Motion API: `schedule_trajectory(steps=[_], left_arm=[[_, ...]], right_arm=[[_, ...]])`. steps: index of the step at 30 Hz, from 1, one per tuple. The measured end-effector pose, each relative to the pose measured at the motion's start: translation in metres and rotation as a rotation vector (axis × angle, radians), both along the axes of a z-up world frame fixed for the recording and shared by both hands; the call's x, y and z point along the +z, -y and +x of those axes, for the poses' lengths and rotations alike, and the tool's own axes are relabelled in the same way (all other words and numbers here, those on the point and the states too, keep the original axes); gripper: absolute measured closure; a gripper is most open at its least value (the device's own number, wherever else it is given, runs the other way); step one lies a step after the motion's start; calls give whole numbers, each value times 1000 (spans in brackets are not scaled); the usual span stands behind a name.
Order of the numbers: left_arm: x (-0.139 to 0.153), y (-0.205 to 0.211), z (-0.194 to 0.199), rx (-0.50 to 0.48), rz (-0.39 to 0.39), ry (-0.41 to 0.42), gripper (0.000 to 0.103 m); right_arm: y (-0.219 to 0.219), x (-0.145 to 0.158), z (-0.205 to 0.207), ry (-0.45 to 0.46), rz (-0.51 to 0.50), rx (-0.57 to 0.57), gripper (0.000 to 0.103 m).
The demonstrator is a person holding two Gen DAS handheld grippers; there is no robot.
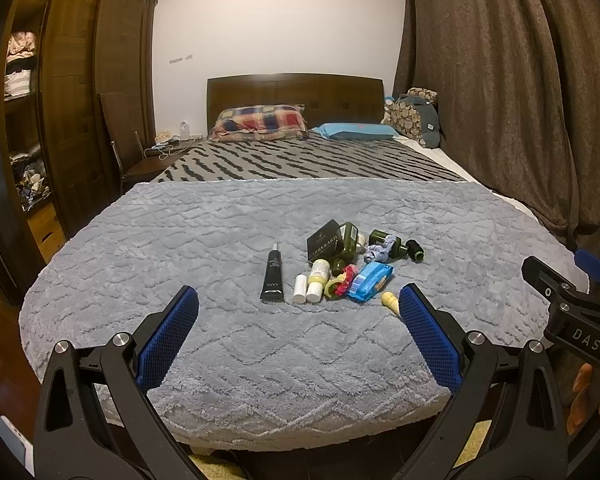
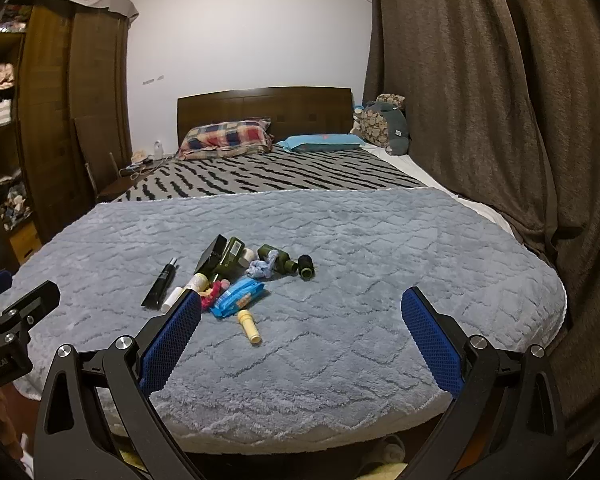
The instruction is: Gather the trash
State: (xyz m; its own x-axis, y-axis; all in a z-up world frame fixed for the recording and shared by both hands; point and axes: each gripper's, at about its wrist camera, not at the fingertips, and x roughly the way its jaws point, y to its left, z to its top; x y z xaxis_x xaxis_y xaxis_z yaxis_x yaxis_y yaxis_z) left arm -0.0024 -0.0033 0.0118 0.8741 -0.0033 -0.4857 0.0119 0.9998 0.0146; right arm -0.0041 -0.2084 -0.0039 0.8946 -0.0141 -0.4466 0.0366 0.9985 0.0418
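Observation:
A pile of small trash lies on the grey fluffy blanket (image 1: 220, 240): a black tube (image 1: 271, 280), two white little bottles (image 1: 307, 290), a blue wrapper pack (image 1: 370, 281), a black box (image 1: 322, 240), dark green bottles (image 1: 384, 242) and a small yellow bottle (image 1: 390, 300). My left gripper (image 1: 298, 304) hovers open over the bed's near end, short of the pile, nothing between its pads. My right gripper (image 2: 300, 306) is open too, to the right of the pile, with the yellow bottle (image 2: 250, 326) and blue pack (image 2: 238, 297) near its left finger (image 2: 172, 340).
The bed runs back to a striped cover (image 1: 300, 160), pillows (image 1: 260, 122) and a wooden headboard (image 1: 296, 96). A wardrobe (image 1: 72, 100) and chair (image 1: 128, 144) stand at the left, brown curtains (image 1: 500, 80) at the right. The right gripper's body (image 1: 568, 308) shows at the left wrist view's right edge.

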Motion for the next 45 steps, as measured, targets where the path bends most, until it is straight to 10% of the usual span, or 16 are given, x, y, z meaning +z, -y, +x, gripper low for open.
schedule_trajectory(steps=[45], left_arm=[[2,-3,-3,2,-7,15,8]], right_arm=[[-1,3,-5,12,5,11,3]])
